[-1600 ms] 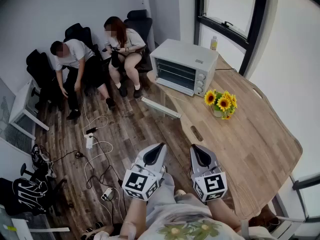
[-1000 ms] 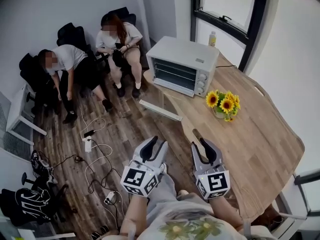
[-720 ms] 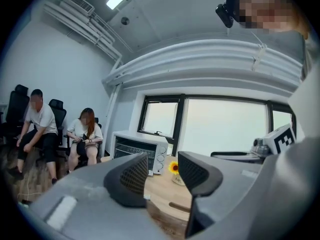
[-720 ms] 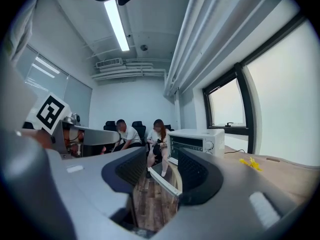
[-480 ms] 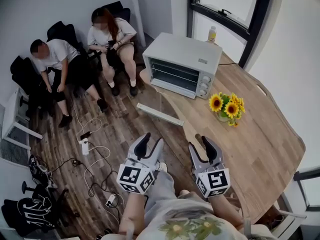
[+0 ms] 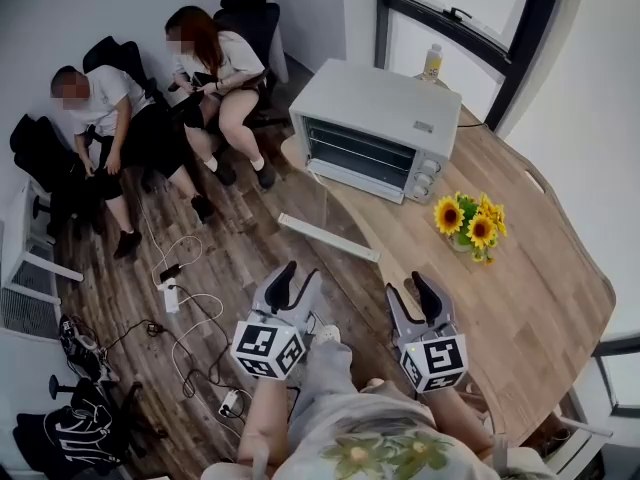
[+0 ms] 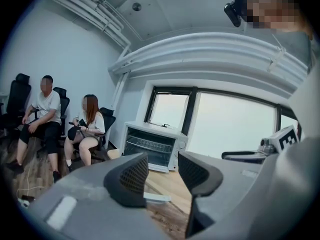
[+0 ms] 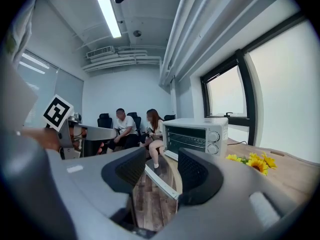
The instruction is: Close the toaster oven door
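The white toaster oven [image 6: 375, 128] stands at the far end of the wooden table [image 6: 530, 268]. Its glass door hangs open and flat toward me, its white handle bar [image 6: 328, 237] out past the table edge. My left gripper [image 6: 295, 286] and right gripper [image 6: 412, 298] are side by side in the air, short of that handle and touching nothing. The jaws of both have just been opening and hold nothing. The left gripper view has the oven [image 7: 152, 144] ahead between the open left gripper [image 7: 161, 171] pads. In the right gripper view, the handle bar [image 8: 160, 181] lies beyond the open right gripper [image 8: 161, 171].
Two people [image 6: 150, 108] sit on chairs at the far left of the room. A vase of sunflowers [image 6: 470, 223] stands on the table right of the oven. A bottle [image 6: 432, 63] is by the window. Cables and a power strip [image 6: 170, 293] lie on the wood floor.
Both grippers' jaws have spread wider than a second ago. Both hands have moved forward toward the oven's open door, and the head view has shifted with them.
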The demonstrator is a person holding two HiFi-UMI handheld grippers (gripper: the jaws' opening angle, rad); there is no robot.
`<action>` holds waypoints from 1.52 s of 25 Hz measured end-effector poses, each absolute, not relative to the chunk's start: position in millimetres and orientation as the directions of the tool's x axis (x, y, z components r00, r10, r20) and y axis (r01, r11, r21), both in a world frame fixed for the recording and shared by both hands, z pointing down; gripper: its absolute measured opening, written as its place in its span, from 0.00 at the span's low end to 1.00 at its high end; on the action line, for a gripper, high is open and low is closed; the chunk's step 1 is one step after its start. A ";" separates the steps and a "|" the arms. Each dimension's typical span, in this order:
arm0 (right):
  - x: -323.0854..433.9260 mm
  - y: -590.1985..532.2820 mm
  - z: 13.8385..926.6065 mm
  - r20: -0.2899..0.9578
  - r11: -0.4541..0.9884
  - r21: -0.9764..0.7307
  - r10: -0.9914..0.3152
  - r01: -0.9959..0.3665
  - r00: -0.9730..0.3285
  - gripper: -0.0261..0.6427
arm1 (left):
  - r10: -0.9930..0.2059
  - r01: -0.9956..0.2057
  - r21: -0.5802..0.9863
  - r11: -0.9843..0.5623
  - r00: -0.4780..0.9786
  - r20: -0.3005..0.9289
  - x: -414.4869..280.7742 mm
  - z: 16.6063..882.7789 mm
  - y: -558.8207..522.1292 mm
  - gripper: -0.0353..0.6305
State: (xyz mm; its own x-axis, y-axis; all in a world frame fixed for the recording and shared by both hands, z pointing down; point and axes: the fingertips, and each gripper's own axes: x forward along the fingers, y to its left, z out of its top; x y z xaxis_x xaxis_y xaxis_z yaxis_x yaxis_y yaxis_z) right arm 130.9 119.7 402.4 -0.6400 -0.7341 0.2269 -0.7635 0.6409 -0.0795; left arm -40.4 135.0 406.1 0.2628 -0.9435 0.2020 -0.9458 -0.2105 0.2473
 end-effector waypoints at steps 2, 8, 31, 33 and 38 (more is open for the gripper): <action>125.9 111.6 408.0 0.243 0.633 -0.082 -0.736 -0.769 -0.632 0.32 | -0.940 -0.944 0.254 -0.211 0.267 0.211 -49.6 410.7 125.9 0.33; 111.5 89.7 427.3 0.298 0.605 -0.095 -0.741 -0.791 -0.602 0.33 | -0.928 -0.938 0.272 -0.213 0.281 0.244 -76.7 426.7 100.0 0.33; 75.5 71.9 491.8 0.436 0.425 -0.238 -0.757 -0.873 -0.487 0.34 | -0.875 -0.909 0.368 -0.196 0.331 0.352 -163.3 498.6 49.0 0.33; 76.7 71.9 499.0 0.449 0.411 -0.265 -0.748 -0.872 -0.489 0.34 | -0.872 -0.908 0.376 -0.186 0.329 0.362 -164.5 505.8 46.7 0.33; 81.8 66.9 518.0 0.484 0.370 -0.313 -0.730 -0.875 -0.482 0.34 | -0.857 -0.906 0.390 -0.165 0.327 0.397 -167.5 525.9 37.0 0.33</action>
